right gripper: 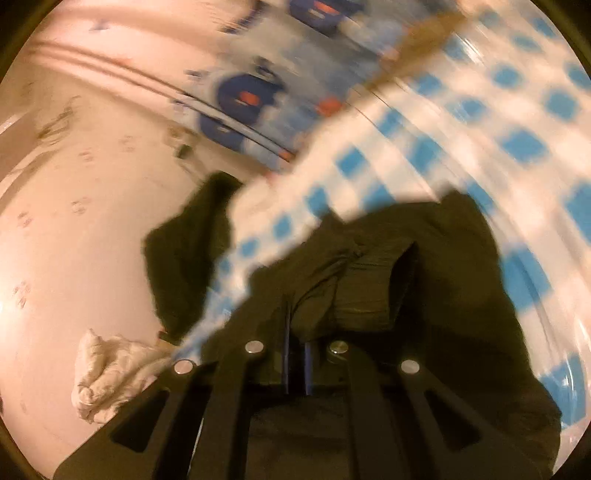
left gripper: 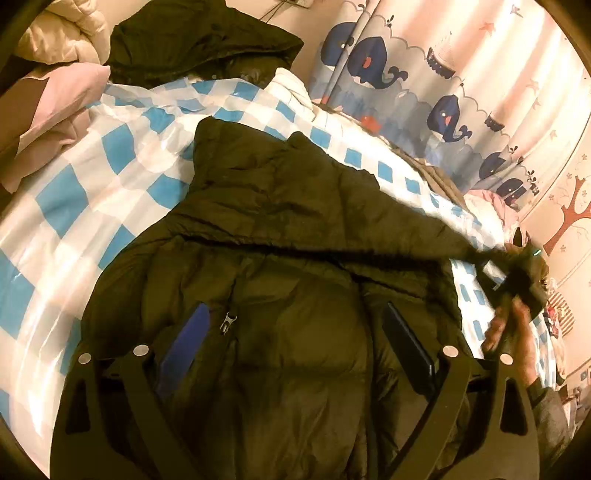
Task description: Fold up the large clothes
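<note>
A dark olive puffer jacket [left gripper: 280, 229] lies spread on a blue-and-white checked bed cover [left gripper: 74, 192]. In the left wrist view my left gripper [left gripper: 295, 328] hovers over the jacket's body, its blue pads [left gripper: 188, 339] far apart and open, with puffy fabric below them. One sleeve [left gripper: 424, 221] stretches right to my right gripper [left gripper: 517, 273], held by a hand [left gripper: 513, 332]. In the blurred right wrist view my right gripper [right gripper: 295, 358] is shut, with the pads nearly touching and pinching the jacket's sleeve end [right gripper: 354, 280] above the checked cover [right gripper: 517, 147].
A second dark garment [left gripper: 199, 40] lies at the bed's far end, beside a cream quilt [left gripper: 59, 33] and a pink pillow [left gripper: 55, 107]. A whale-print curtain [left gripper: 406, 74] hangs along the right. A crumpled white cloth [right gripper: 107, 373] lies beyond the bed's edge.
</note>
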Demonstrator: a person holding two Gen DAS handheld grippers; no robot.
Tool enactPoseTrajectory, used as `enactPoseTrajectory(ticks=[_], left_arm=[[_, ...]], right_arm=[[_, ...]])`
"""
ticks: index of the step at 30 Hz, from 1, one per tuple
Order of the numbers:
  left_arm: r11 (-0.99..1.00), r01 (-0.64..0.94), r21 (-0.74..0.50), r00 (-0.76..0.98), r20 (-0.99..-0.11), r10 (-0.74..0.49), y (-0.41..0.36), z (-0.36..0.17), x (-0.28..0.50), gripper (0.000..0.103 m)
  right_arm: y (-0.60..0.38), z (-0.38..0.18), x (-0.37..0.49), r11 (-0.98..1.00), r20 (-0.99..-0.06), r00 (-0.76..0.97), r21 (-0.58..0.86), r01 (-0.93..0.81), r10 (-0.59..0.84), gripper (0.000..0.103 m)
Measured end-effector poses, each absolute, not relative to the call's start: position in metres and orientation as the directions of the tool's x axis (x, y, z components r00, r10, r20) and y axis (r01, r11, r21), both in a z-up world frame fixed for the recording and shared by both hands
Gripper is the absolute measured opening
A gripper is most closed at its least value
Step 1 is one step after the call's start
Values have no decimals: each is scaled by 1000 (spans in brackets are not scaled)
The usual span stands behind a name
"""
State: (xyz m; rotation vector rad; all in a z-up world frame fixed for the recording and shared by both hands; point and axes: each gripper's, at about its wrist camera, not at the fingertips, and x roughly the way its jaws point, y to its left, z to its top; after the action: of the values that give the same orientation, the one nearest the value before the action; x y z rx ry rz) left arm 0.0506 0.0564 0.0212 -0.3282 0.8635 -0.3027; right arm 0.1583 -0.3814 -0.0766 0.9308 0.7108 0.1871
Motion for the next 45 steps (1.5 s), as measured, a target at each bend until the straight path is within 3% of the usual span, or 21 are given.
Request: enactPoseTrajectory(ticks=[2, 6, 8, 10, 14, 19, 25, 29, 32, 37, 41, 43, 45], left_arm=[[913, 122, -390, 608, -697, -379, 56, 19, 52, 90], [912, 116, -393, 605, -700, -378, 58, 18, 53, 90], [914, 118, -389, 604, -702, -377, 58, 18, 54, 90], [915, 116, -388, 606, -702, -374, 59, 17, 54, 90], [911, 99, -400, 613, -697, -372, 63, 18, 53, 90], [916, 71, -395, 623, -700, -350, 67, 17, 53, 90], [929, 43, -368, 628, -713, -312, 76, 17, 56, 90], [954, 29, -299, 641, -726, -247, 89, 24, 57, 90], [961, 11, -276, 673, -709, -212, 118, 39, 51, 90], [971, 10, -237, 662, -727, -184, 165, 50, 24, 90], [974, -2, -228, 576, -796, -185, 180, 23, -7, 90], [982, 2, -187, 526, -836, -160, 181, 7, -26, 90], [972, -7, -235, 471, -858, -204, 187, -7, -47, 90]], right_arm=[[-387, -112, 157, 584, -541, 708, 781, 222, 453, 7], [-391, -133, 145, 515, -506, 706, 826, 231, 495, 11], [-392, -126, 141, 509, -491, 720, 832, 220, 491, 27], [-397, -109, 125, 528, -493, 762, 816, 236, 421, 59], [-399, -62, 98, 641, -457, 864, 732, 231, 210, 63], [-361, -34, 162, 790, -523, 809, 600, 126, 269, 68], [-361, -112, 227, 818, -733, 630, 512, 261, 258, 66], [-380, -118, 217, 751, -719, 620, 588, 301, 314, 64], [-377, -84, 181, 752, -671, 637, 625, 211, 379, 67], [-385, -34, 63, 795, -661, 627, 597, 106, 413, 84], [-407, -45, -31, 810, -725, 559, 567, 153, 402, 86], [-420, -58, -69, 783, -731, 540, 590, 196, 416, 86], [-426, -69, -96, 730, -710, 528, 645, 224, 466, 86]])
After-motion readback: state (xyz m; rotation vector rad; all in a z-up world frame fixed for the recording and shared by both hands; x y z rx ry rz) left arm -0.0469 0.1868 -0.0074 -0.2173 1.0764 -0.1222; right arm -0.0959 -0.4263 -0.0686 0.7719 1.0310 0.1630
